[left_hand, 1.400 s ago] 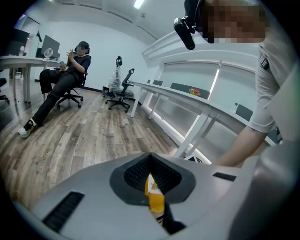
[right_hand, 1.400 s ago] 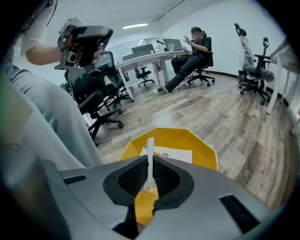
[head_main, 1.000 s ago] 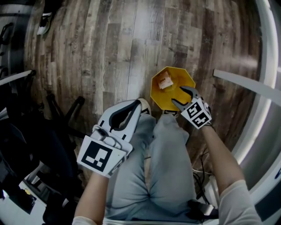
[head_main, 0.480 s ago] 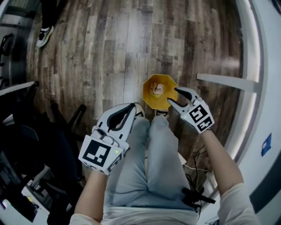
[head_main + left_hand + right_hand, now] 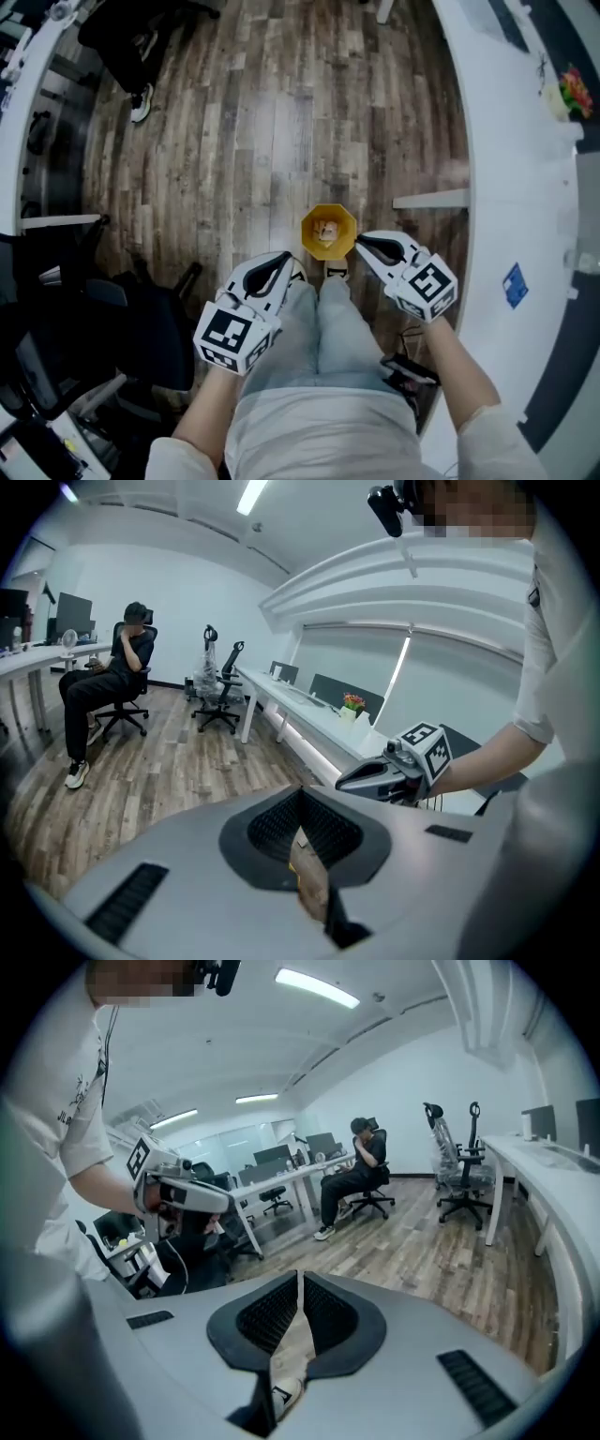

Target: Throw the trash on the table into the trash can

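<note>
Down on the wooden floor stands the yellow trash can (image 5: pixel 307 236), just past the person's shoes, with a crumpled piece of trash (image 5: pixel 327 229) lying inside it. My left gripper (image 5: pixel 284 260) hangs above the left knee, shut, with nothing between its jaws (image 5: pixel 302 803). My right gripper (image 5: pixel 361 242) is held above and just right of the can; its jaws have just been closing and now stand shut on nothing (image 5: pixel 300 1288). Each gripper shows in the other's view: the right gripper (image 5: pixel 341 782) and the left gripper (image 5: pixel 223 1206).
A long white table (image 5: pixel 525 187) curves along the right side, with a small colourful object (image 5: pixel 573 91) and a blue label (image 5: pixel 514 284) on it. Dark office chairs (image 5: pixel 122 319) crowd the left. A seated person (image 5: pixel 117 682) is farther back in the room.
Both grippers have risen away from the can, which now looks smaller and farther below. The right jaws went from open to shut. The white table has come into the head view.
</note>
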`<state>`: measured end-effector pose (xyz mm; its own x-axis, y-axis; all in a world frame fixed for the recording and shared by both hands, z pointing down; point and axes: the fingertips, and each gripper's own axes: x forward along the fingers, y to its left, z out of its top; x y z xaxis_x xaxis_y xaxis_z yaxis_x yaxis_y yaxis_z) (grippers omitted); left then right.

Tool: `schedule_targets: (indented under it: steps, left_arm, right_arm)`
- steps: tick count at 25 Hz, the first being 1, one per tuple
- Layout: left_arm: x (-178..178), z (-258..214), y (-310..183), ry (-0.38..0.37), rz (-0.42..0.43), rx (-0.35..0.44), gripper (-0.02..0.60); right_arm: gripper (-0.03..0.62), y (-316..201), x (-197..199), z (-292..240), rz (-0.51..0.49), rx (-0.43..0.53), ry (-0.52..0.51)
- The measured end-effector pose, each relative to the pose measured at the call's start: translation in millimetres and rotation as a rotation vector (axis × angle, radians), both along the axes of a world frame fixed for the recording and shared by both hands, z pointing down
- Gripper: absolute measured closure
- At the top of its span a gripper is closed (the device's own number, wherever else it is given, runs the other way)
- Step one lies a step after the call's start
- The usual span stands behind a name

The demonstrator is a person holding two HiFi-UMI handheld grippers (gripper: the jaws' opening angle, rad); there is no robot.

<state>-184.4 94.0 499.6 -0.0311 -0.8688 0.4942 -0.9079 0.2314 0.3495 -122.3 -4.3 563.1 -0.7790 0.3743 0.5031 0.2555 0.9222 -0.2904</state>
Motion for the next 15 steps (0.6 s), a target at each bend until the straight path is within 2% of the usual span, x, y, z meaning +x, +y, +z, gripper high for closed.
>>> schedule_targets:
  steps: [4, 7, 11, 15]
  left_arm:
    - [13, -37, -1, -0.026, 0.001, -0.014, 0.581]
    - [17, -62, -10, -0.047, -0.004, 0.014, 0.581]
    - [30, -86, -22, -0.035, -0.001, 0.067, 0.581]
    - [35, -97, -29, -0.014, 0.004, 0.083, 0.581]
  right_arm:
    - [0.554, -2, 12, -62, 0.047, -0.016, -0.017]
    - [0.560, -5, 18, -102, 0.058, -0.061, -0.050]
    - [0.560, -8, 22, -139, 0.081, -0.089, -0.118]
    - [0.560, -2, 18, -159, 0.041, -0.086, -0.154]
